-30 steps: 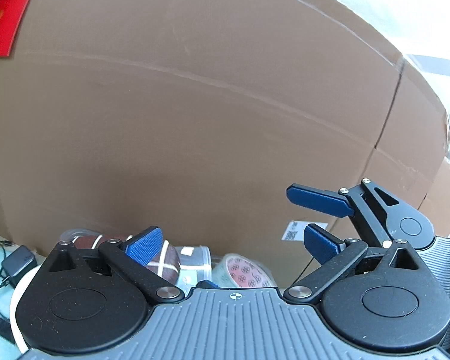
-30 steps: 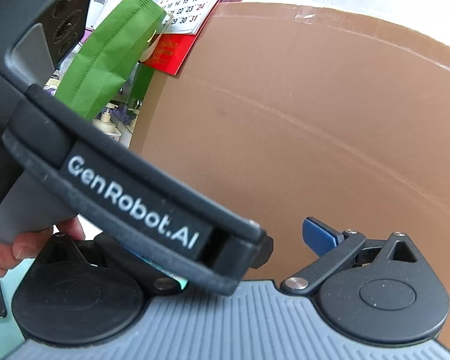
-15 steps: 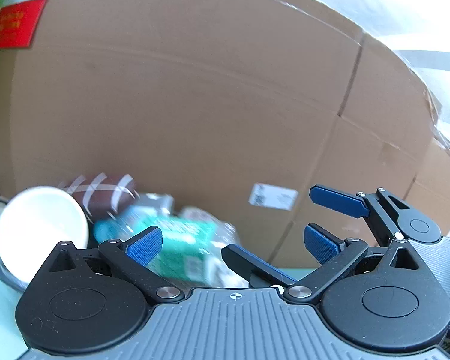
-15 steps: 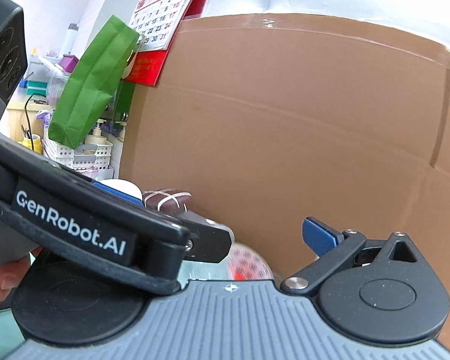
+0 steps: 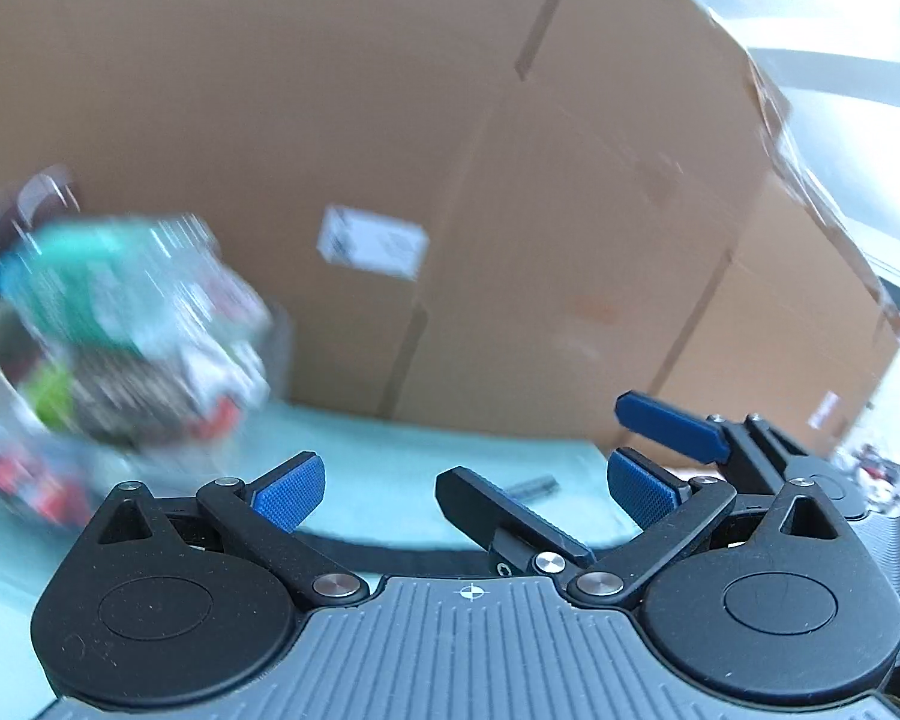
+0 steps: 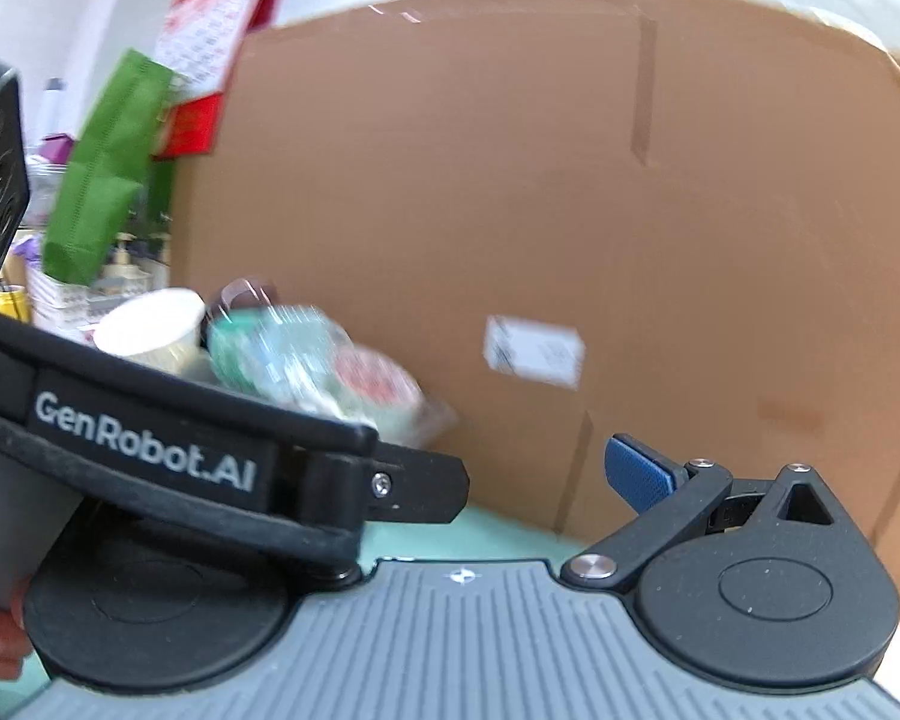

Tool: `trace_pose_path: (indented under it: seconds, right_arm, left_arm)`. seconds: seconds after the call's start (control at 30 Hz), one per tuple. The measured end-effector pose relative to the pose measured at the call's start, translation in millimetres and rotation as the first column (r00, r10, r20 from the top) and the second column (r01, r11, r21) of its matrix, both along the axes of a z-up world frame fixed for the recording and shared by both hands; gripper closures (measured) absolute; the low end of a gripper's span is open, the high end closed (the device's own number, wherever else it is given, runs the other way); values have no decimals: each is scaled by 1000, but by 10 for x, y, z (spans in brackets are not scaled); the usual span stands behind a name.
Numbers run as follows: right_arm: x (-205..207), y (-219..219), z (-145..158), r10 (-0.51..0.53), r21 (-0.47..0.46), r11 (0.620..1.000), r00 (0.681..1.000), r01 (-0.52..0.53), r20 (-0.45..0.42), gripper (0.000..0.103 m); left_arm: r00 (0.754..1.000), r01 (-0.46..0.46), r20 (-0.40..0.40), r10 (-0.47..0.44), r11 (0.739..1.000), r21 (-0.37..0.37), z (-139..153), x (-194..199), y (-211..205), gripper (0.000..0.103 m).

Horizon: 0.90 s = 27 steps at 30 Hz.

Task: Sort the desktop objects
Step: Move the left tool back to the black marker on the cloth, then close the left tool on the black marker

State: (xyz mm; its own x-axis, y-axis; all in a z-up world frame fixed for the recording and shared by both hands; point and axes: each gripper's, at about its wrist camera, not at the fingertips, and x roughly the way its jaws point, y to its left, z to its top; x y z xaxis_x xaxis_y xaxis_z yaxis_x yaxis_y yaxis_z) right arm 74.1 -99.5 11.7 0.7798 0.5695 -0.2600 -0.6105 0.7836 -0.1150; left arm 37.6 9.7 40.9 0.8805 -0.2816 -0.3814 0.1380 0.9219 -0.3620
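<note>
In the left wrist view my left gripper (image 5: 462, 489) is open and empty above the pale green table (image 5: 390, 468). The right gripper (image 5: 570, 480) reaches in from the right, its jaws apart and empty. A blurred heap of desktop objects lies at the left: a teal-labelled plastic bottle (image 5: 102, 282) and dark, red and green items (image 5: 132, 402). In the right wrist view the bottle (image 6: 270, 354), a white paper cup (image 6: 150, 330) and a red-patterned tape roll (image 6: 378, 384) lie by the box. The left gripper's body (image 6: 210, 450) hides my right gripper's left finger; its right finger (image 6: 636, 474) stands wide.
A big cardboard box (image 5: 450, 150) with a white label (image 5: 372, 243) walls off the back of the table. A small dark screw-like item (image 5: 534, 485) lies on the table. In the right wrist view a green bag (image 6: 102, 168) and a calendar (image 6: 222, 18) hang at the left.
Both views have swung to the right and tipped down. The heap of objects has slid to the left and the table top has come into view. Both grippers stay open.
</note>
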Motion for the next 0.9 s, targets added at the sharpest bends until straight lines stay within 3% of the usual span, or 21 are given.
trace_pose_path:
  seconds: [0.13,0.27,0.33,0.67,0.9]
  right_arm:
    - [60,-252,-366,-100,-19,995,991,98,-88,0]
    - [232,-422,-666,-199,-21,980,959,199,-200,0]
    - [331,-492,-762,-220,-7,974,944,226,-245,0]
    - [758,-657,-973,-325,-20,942,895,335,-307,0]
    - [1082,-591,-1107,-319,-40,945,885,325,-340,0]
  left_arm:
    - [996,53,-74,-53,999,-4,-345,115,-201,0]
    - [987,59,-145,-64,997,-40,-612,260,-307,0]
    - [985,70,-156,-72,997,-20,-713,379,-364,0]
    - [980,124,-165,-109,989,81,-789,1162,-548,0]
    - [948,237,-250,-199,962,136,-1018,1849,-655,18]
